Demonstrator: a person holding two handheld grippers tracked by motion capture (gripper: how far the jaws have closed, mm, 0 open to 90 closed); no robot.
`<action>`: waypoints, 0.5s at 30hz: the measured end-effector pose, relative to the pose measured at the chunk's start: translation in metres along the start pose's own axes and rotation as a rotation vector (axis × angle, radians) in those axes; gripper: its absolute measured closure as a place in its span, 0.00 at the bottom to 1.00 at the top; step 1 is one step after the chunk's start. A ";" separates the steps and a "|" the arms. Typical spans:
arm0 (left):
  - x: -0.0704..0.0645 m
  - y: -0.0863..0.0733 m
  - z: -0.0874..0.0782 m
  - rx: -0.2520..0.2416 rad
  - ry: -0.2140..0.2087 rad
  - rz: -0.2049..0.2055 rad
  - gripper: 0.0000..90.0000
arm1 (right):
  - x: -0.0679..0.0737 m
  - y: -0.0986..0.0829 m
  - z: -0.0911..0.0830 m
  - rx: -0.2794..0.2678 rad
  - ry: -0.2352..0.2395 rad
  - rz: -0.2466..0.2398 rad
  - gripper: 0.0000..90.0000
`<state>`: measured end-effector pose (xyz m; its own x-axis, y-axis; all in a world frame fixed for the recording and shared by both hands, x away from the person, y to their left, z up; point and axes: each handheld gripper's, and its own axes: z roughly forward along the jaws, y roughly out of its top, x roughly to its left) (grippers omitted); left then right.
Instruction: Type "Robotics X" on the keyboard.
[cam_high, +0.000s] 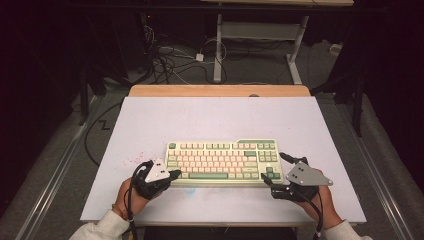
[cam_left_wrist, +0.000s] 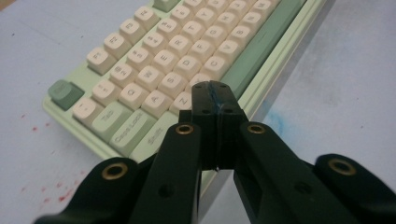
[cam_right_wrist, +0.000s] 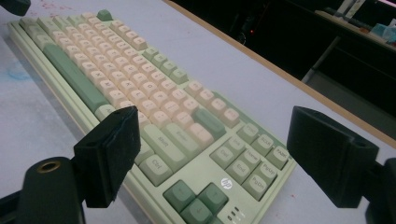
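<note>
A pale green keyboard (cam_high: 222, 161) with cream and green keys lies flat near the table's front edge. My left gripper (cam_high: 172, 174) sits at the keyboard's front left corner. In the left gripper view the left gripper (cam_left_wrist: 215, 100) is shut with nothing in it, its tips just above the keyboard (cam_left_wrist: 187, 51) around the Z key. My right gripper (cam_high: 274, 167) is open at the keyboard's right end. In the right gripper view the right gripper (cam_right_wrist: 222, 156) has its jaws spread wide on either side of the keyboard (cam_right_wrist: 140, 88), over the arrow-key corner, touching nothing.
The white tabletop (cam_high: 215, 115) has a wooden strip (cam_high: 220, 90) along its far edge. Red specks (cam_high: 132, 160) mark the surface left of the keyboard. Cables (cam_high: 170, 55) and another desk's legs (cam_high: 218, 50) are on the floor beyond.
</note>
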<state>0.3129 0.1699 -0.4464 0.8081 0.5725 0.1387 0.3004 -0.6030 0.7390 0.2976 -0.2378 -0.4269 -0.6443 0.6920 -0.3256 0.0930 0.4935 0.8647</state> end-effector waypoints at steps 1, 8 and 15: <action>0.000 0.003 0.001 -0.002 -0.002 0.002 0.98 | 0.000 -0.001 -0.001 -0.001 0.000 -0.003 0.20; -0.002 0.018 0.015 0.014 -0.025 0.027 0.98 | 0.000 -0.006 -0.003 0.009 0.005 0.004 0.20; 0.002 0.028 0.028 0.028 -0.043 0.031 0.98 | 0.002 -0.006 -0.001 0.017 0.022 -0.004 0.21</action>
<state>0.3368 0.1389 -0.4438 0.8378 0.5297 0.1324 0.2888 -0.6358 0.7158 0.2951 -0.2396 -0.4329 -0.6610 0.6785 -0.3205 0.1029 0.5051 0.8569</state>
